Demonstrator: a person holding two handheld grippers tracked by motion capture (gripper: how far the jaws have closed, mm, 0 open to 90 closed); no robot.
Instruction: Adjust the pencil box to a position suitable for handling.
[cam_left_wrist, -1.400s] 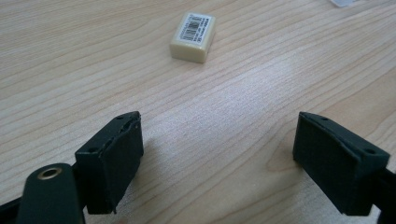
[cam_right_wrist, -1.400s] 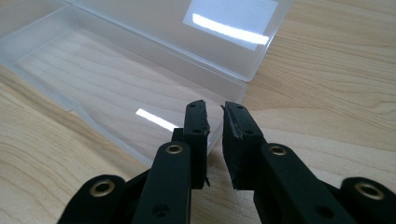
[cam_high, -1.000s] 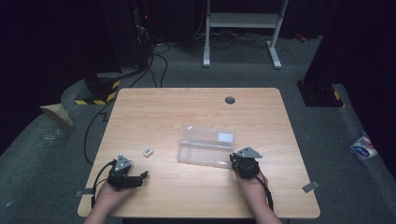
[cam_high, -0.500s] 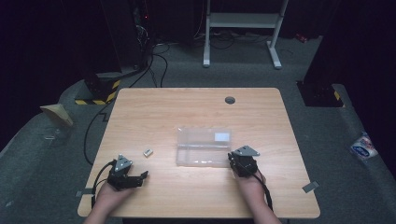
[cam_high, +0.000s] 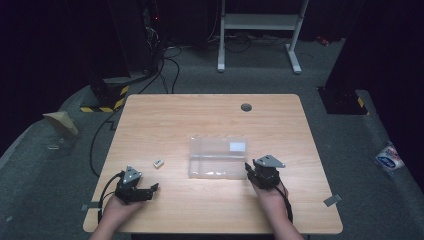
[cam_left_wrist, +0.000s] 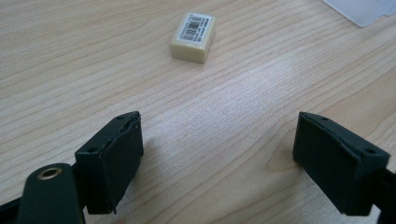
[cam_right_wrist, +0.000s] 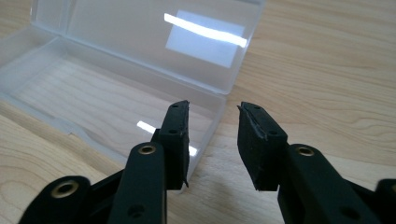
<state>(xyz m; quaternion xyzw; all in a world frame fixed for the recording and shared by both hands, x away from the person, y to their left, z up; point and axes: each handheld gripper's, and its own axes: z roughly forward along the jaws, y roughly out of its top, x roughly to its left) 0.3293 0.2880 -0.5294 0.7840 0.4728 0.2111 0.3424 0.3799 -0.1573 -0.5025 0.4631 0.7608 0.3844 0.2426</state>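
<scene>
The eraser (cam_left_wrist: 193, 31) lies flat on the wooden table (cam_high: 210, 115), label up, ahead of my left gripper (cam_left_wrist: 219, 163) and slightly off to one side, its long axis pointing roughly away from me. This gripper is the nearer one, wide open and empty. My right gripper (cam_right_wrist: 212, 140), part open and holding nothing, straddles the near corner wall of the open clear plastic case (cam_right_wrist: 116, 93).

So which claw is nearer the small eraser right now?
Left. The left claw sits just short of the eraser, jaws wide open and aimed at it. The right claw is across the table, straddling the near right corner of the clear case.
</scene>
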